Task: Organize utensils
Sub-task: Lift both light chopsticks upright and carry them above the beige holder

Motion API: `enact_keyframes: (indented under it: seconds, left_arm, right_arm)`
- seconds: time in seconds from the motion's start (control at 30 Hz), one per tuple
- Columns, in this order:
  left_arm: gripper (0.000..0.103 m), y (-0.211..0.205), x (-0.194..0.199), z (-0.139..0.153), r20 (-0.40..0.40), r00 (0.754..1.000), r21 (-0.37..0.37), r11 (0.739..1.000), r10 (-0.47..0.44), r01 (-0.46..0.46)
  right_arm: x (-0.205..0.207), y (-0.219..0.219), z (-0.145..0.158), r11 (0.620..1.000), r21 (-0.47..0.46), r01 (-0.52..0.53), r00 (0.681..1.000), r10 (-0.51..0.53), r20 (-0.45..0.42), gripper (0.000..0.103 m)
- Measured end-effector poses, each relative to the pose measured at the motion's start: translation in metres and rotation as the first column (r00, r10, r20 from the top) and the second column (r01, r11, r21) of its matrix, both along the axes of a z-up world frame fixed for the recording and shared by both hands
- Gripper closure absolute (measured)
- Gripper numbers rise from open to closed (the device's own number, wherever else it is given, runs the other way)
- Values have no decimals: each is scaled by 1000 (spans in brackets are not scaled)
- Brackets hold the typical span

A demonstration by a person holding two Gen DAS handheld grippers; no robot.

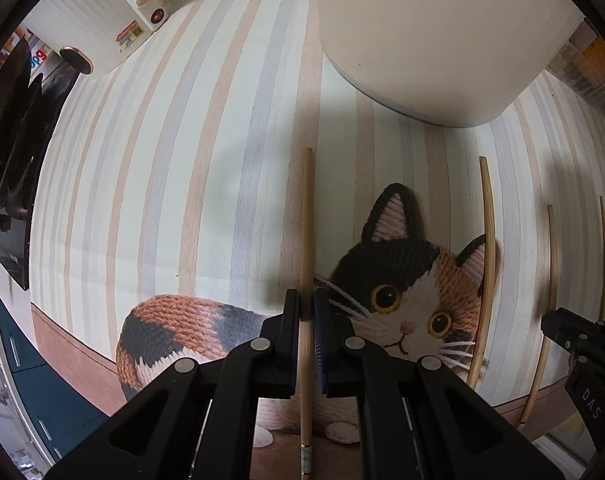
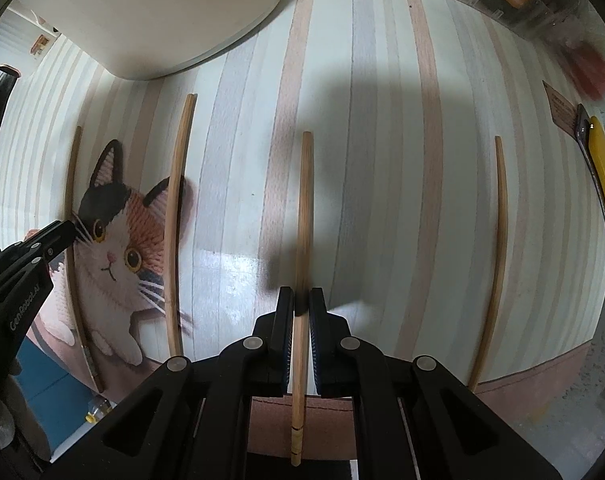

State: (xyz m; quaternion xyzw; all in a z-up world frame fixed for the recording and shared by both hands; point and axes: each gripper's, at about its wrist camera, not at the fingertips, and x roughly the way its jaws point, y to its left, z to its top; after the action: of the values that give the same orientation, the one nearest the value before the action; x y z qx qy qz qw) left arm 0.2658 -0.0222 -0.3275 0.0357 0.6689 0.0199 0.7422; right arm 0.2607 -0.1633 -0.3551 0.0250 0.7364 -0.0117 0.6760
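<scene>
Several bamboo chopsticks lie parallel on a striped mat with a knitted cat picture [image 1: 406, 304]. My left gripper [image 1: 306, 296] points down and is shut on one chopstick [image 1: 307, 216], pinching it partway along its length. My right gripper [image 2: 301, 294] is shut the same way on another chopstick [image 2: 304, 208]. Each gripper also shows in the other's view: the right gripper [image 1: 554, 322] over its stick, the left gripper [image 2: 68, 230] at the cat's face. Two loose chopsticks remain: one [image 2: 176, 216] across the cat's ear, one [image 2: 500, 256] to the right.
A white rounded container [image 1: 422, 40] stands at the back of the mat. A white appliance [image 1: 114, 12] sits at the back left. A yellow flat object [image 2: 604, 176] lies at the mat's right edge. The mat's brown border [image 2: 522, 392] marks the near edge.
</scene>
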Motion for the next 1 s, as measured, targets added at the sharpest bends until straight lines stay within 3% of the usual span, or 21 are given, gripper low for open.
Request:
enact_keyframes:
  seconds: [0.43, 1.0]
  left_arm:
    - [99, -14, 0, 0, 29, 999, 29, 999, -33, 32]
    - [99, -20, -14, 33, 71, 996, -37, 998, -46, 48]
  right_arm:
    - [5, 15, 3, 999, -31, 14, 1000, -13, 29, 95]
    - [7, -9, 28, 998, 20, 59, 994, -61, 90, 96]
